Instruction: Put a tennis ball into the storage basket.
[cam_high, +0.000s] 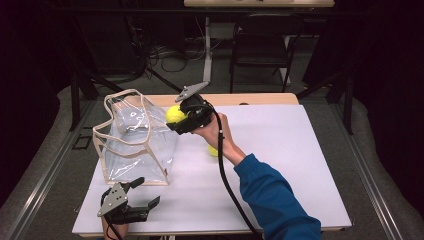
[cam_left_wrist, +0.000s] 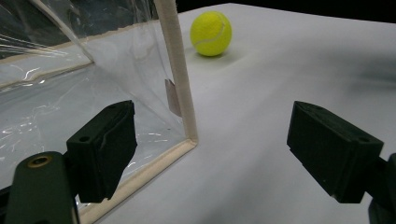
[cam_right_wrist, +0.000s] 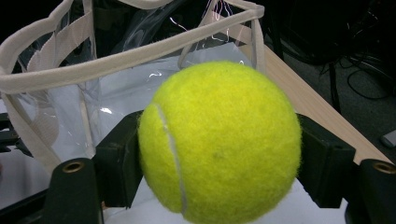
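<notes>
Tennis ball (cam_right_wrist: 219, 142) pinched in right gripper (cam_high: 176, 119), raised at clear bag's (cam_high: 137, 142) 3 o'clock rim, not yet dropped in; second ball (cam_left_wrist: 211, 33) waiting on table (cam_high: 280, 150); left gripper (cam_high: 145, 195) spread, idle

Right gripper (cam_high: 176, 120) raised over mid-table on an outstretched blue-sleeved forearm, pointing left, jaws clamped tight on both sides of a ball (cam_right_wrist: 219, 142); left gripper (cam_high: 145, 192) low at the near left edge, level, aimed right, jaws spread wide with nothing between.
</notes>
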